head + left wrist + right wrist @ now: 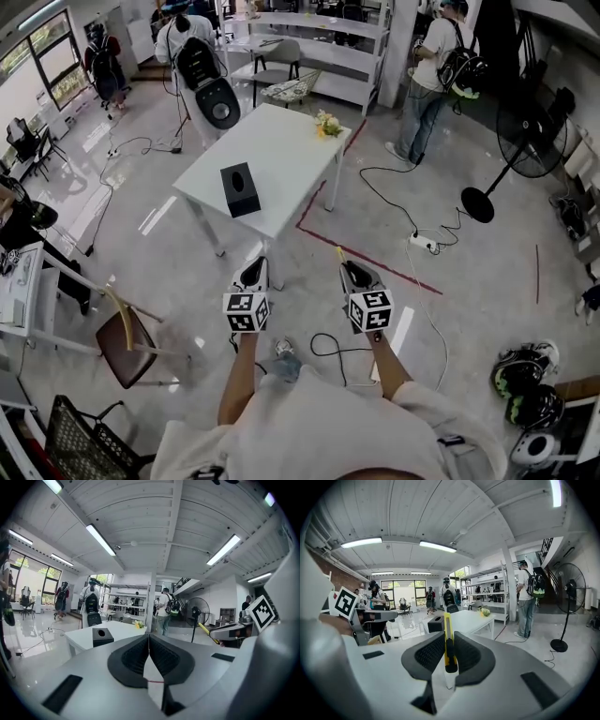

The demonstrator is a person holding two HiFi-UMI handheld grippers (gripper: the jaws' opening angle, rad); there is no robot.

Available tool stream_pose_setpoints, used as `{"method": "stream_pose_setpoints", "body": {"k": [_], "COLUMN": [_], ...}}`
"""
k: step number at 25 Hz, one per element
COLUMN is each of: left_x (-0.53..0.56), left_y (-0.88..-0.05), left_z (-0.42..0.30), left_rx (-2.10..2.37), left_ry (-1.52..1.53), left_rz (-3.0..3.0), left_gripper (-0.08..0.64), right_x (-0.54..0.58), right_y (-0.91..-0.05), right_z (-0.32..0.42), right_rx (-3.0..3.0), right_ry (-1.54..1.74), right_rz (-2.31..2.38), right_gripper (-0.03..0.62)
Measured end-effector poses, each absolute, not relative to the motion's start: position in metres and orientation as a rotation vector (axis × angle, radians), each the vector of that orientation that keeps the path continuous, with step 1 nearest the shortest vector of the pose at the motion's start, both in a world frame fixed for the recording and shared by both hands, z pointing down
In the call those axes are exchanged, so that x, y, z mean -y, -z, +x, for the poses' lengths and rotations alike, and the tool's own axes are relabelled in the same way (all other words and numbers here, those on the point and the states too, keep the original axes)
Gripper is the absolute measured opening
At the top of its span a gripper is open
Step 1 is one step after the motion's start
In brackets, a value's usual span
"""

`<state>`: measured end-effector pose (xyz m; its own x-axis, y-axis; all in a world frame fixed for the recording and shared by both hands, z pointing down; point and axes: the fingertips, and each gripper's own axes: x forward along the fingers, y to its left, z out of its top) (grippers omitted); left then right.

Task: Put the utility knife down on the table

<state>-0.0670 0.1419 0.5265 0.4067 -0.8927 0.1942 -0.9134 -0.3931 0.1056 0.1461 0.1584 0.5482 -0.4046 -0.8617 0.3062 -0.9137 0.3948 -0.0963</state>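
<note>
The right tongs (449,637) are clamped on a slim yellow utility knife with a black slider (448,626). The knife stands on edge between the two dark ribbed pads, and its yellow end reaches out past their tips toward the white rectangular bench (474,619). In the head view only a thin yellow sliver of the knife (338,252) shows ahead of the right tongs (349,266). It is held in the air over the grey floor, just short of the near corner of the bench (281,150), and does not touch the bench.

The left tongs (149,638) have their pads pressed together with nothing between them. In the head view the left tongs (253,268) are level with the right pair, also just short of the bench's near edge, and the two pairs are apart from each other.

On the bench a black box with a round hole in its top (240,189) sits toward the near end. A small bunch of yellow flowers (326,124) lies at the far edge.

The print that can be made out is the black-and-white square pattern on each marker cube, left (247,310) and right (369,309). It consists of blocks rather than letters. Any marking on the knife's handle is too small to read.
</note>
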Motion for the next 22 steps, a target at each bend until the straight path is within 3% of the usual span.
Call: {"method": "stream_pose_setpoints", "body": {"k": [22], "left_x": [0.068], "left_y": [-0.526], "left_z": [-0.127], "left_rx": [1.494], "left_ry": [-0.155], "left_rz": [2.543], "left_gripper": [0.023], "right_x": [0.034], "right_y": [-0.550], "right_z": [0.075], "right_rx": [2.375], "right_ry": [-0.375], "right_rz": [1.668], "right_gripper": [0.077]}}
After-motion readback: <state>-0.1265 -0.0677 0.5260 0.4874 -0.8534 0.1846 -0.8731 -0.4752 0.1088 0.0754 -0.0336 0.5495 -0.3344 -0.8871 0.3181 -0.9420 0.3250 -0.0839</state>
